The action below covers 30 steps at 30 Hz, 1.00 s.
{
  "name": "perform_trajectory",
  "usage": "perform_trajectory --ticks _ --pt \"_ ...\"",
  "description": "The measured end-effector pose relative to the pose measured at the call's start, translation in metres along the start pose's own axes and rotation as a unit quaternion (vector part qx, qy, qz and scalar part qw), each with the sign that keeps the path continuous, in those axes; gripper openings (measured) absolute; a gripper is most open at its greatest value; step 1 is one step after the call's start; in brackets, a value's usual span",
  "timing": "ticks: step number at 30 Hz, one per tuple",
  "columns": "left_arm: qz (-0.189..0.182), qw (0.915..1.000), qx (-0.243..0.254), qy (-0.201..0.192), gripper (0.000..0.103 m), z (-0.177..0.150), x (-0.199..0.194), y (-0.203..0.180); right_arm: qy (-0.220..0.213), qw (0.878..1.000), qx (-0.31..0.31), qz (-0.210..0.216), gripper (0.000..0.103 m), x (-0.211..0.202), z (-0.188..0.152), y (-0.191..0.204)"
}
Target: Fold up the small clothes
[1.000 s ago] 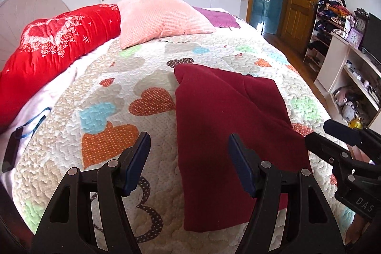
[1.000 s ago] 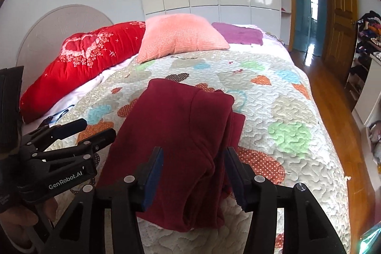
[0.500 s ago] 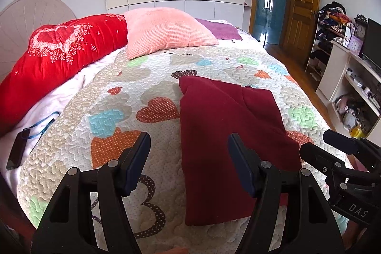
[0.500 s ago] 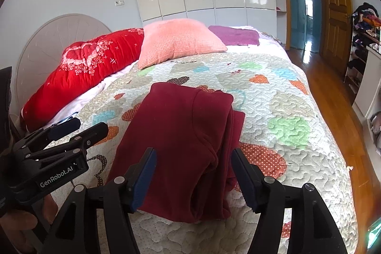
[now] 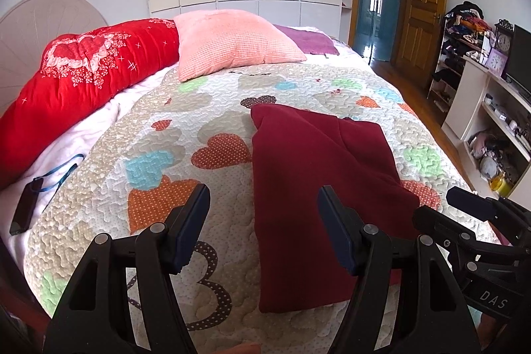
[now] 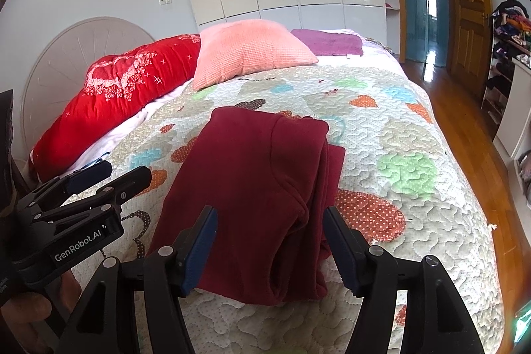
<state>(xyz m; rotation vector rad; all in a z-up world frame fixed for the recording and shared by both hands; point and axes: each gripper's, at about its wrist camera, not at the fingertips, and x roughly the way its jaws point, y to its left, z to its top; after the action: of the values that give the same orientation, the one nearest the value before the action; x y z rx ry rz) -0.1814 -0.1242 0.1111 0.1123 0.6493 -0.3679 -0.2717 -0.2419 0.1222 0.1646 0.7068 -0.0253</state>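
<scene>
Here, soft folded maroon fleece garment (image 5: 318,188) on quilted heart-patterned bedspread (image 5: 212,128). Left gripper (image 5: 264,221) and right gripper (image 6: 270,241) hover above it, jaws spread wide, holding nothing.

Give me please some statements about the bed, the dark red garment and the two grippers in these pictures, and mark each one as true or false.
1. The dark red garment lies folded on the heart-pattern quilt. True.
2. The right gripper is shut on the garment. False: its jaws stand open and hold nothing.
3. The left gripper is open and empty. True.
4. The pink pillow lies on top of the garment. False: it sits farther up the bed, apart from the garment.
5. A red bolster with a floral print lies beside the pink pillow. True.
6. The wooden door lies behind the headboard. False: it is on the far right wall.
</scene>
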Motion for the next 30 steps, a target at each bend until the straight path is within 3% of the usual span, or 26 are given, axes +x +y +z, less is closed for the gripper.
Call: perform_trajectory --ticks 30 --pt "-0.001 0.9999 0.011 0.007 0.068 -0.007 0.015 -0.001 0.026 1.000 0.006 0.010 0.063 0.018 -0.007 -0.004"
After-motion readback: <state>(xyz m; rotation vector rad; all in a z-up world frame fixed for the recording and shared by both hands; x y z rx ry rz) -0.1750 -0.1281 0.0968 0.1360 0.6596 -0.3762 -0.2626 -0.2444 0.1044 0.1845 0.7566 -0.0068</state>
